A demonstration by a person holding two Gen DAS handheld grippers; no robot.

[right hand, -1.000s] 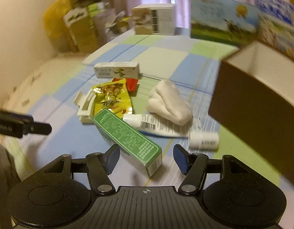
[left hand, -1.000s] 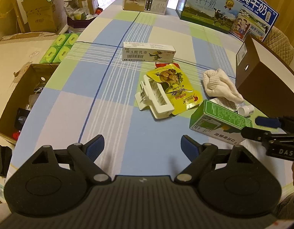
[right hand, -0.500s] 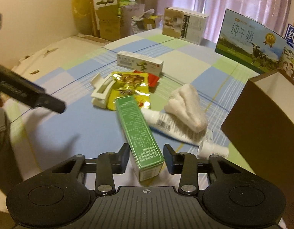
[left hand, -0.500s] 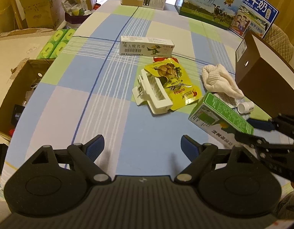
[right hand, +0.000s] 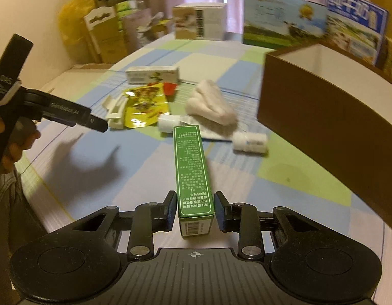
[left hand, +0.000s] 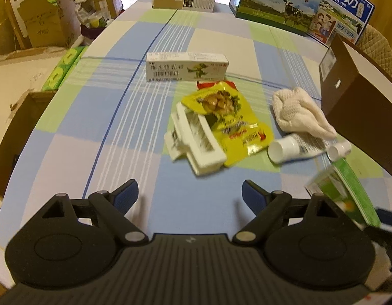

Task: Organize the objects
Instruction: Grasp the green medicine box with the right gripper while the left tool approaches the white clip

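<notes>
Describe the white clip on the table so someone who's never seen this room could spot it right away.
Start at the open brown box on the checked tablecloth, then go left past the white cloth to the yellow snack pouch. The white clip lies against the pouch's left edge: hard ribbed plastic, unprinted, unlike the cartons and tube nearby.

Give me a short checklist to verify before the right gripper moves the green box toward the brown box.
1. Right gripper shut on the green box: ok.
2. Green box clear of the table: cannot tell.
3. Brown box open on top: ok.
4. Room inside the brown box: cannot tell, its floor is hidden.
5. Left gripper open, holding nothing: ok.
6. Small white bottle between the green box and the brown box: not ok, pass above it.
</notes>
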